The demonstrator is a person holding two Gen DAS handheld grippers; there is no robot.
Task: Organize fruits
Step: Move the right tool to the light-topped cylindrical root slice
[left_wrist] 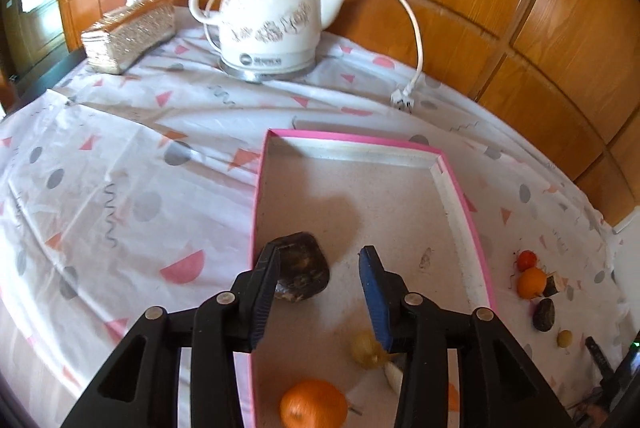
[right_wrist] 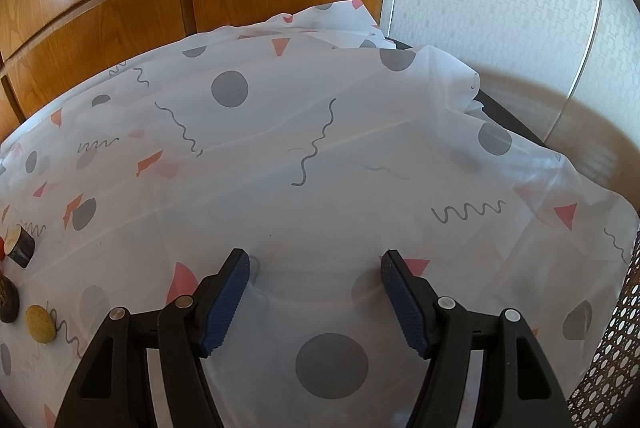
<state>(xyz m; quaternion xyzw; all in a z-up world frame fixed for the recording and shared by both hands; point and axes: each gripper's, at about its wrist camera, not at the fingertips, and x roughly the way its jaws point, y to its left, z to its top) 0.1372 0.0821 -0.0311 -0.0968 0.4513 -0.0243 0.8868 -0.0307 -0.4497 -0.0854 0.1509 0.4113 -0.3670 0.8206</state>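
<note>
We read the left tool (left_wrist: 320, 268) first: its pads stand apart over the near half of the pink-rimmed tray (left_wrist: 400, 142), clamped on nothing. A dark fruit (left_wrist: 304, 268) lies on the tray floor just beside the left pad, inside the gap but not pressed; we cannot tell whether the pad touches it. Nearer the camera, an orange (left_wrist: 314, 404) and a yellowish fruit (left_wrist: 366, 348) also sit in the tray.

Remaining fruits (left_wrist: 534, 282) lie in a loose cluster on the tabletop (left_wrist: 120, 168), outside the tray to its right, well apart from the left tool. We judge the right tool (right_wrist: 316, 264) nearer: jaws apart, empty, the cluster at its left.

Right wrist view shows only a pale round fruit (right_wrist: 40, 323) and a cut piece (right_wrist: 22, 246). Left view alone shows the tray and, farther back, the kettle (left_wrist: 272, 20).
</note>
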